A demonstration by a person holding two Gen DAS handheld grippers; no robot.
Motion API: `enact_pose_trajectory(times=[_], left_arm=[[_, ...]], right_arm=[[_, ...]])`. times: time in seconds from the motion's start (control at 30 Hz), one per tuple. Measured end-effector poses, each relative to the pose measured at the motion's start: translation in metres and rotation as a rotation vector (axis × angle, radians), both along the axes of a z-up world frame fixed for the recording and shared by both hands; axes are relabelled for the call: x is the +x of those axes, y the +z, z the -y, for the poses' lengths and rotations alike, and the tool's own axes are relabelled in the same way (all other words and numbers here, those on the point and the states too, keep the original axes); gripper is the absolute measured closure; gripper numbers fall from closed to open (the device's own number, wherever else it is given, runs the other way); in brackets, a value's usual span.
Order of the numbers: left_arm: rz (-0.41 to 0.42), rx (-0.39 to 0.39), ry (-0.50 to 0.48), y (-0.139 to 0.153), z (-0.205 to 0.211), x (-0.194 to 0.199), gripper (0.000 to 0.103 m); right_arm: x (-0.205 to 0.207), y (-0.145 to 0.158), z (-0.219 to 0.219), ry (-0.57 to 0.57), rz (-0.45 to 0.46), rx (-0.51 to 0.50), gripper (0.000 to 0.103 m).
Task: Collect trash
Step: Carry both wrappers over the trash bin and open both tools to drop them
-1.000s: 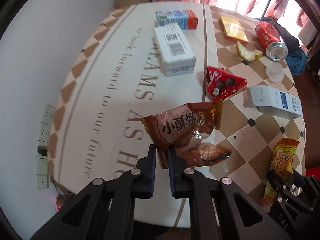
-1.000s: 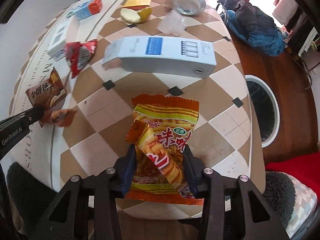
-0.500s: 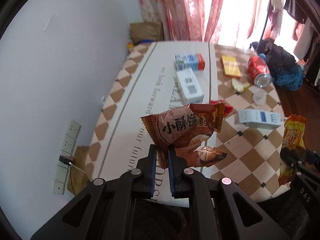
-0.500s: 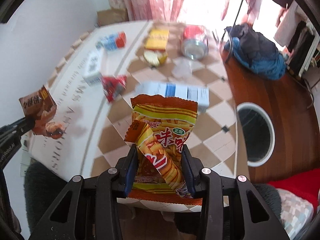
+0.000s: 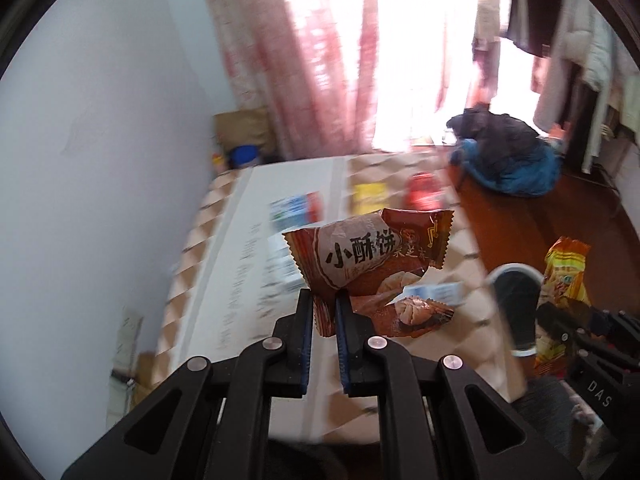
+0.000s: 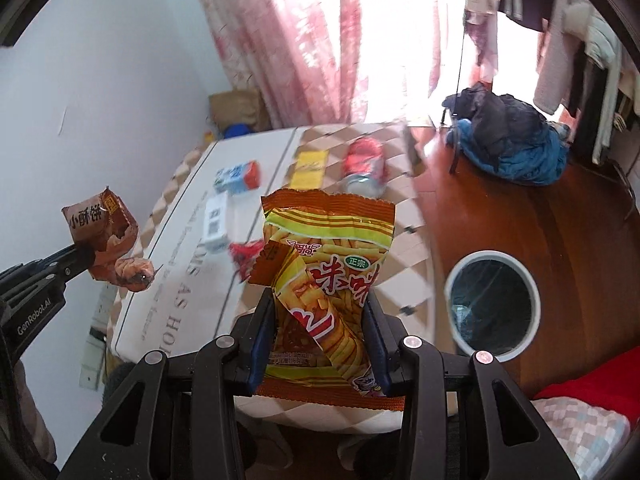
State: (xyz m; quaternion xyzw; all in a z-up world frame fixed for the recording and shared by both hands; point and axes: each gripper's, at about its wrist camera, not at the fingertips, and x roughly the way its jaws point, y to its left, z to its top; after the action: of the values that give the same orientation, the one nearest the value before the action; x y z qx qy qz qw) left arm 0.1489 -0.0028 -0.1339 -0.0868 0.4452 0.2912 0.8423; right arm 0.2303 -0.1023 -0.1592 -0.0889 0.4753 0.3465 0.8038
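Note:
My left gripper (image 5: 324, 312) is shut on a brown snack wrapper (image 5: 368, 264) and holds it up in the air above the near end of the table; it also shows in the right wrist view (image 6: 104, 236). My right gripper (image 6: 320, 320) is shut on an orange and yellow snack bag (image 6: 328, 280), lifted above the table's near right corner; the bag also shows at the right of the left wrist view (image 5: 564, 280). A white-rimmed trash bin (image 6: 493, 304) with a dark liner stands on the wooden floor to the right of the table.
On the table (image 6: 180, 280) lie a blue and red carton (image 6: 238, 176), a white box (image 6: 216, 222), a red wrapper (image 6: 244, 256), a yellow packet (image 6: 310, 168) and a red can (image 6: 364, 160). A blue and black clothes heap (image 6: 508, 140) lies on the floor. Curtains hang behind.
Both grippers have risen well above the table and pulled back with their wrappers. The table now looks smaller and farther, and the trash bin has come into fuller view on the right.

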Motion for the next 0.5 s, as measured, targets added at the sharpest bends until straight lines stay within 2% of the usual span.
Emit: enact_pose_trajectory(times=[0.17, 0.27, 0.37, 0.5], left_arm=[[-0.002, -0.075, -0.137, -0.014, 0.050, 0.086, 0.095], [-0.032, -0.169, -0.213, -0.044, 0.081, 0.147, 0.095], [-0.101, -0.277, -0.270, -0.095, 0.111, 0.211, 0.094], [-0.215, -0.375, -0.322, -0.161, 0.136, 0.270, 0.091]], right_arm=[[0.050, 0.004, 0.060, -0.103, -0.037, 0.046, 0.060], [0.089, -0.004, 0.104, -0.186, -0.047, 0.043, 0.060], [0.134, -0.028, 0.146, -0.264, -0.073, 0.019, 0.060], [0.194, -0.085, 0.199, -0.357, -0.168, -0.012, 0.060]])
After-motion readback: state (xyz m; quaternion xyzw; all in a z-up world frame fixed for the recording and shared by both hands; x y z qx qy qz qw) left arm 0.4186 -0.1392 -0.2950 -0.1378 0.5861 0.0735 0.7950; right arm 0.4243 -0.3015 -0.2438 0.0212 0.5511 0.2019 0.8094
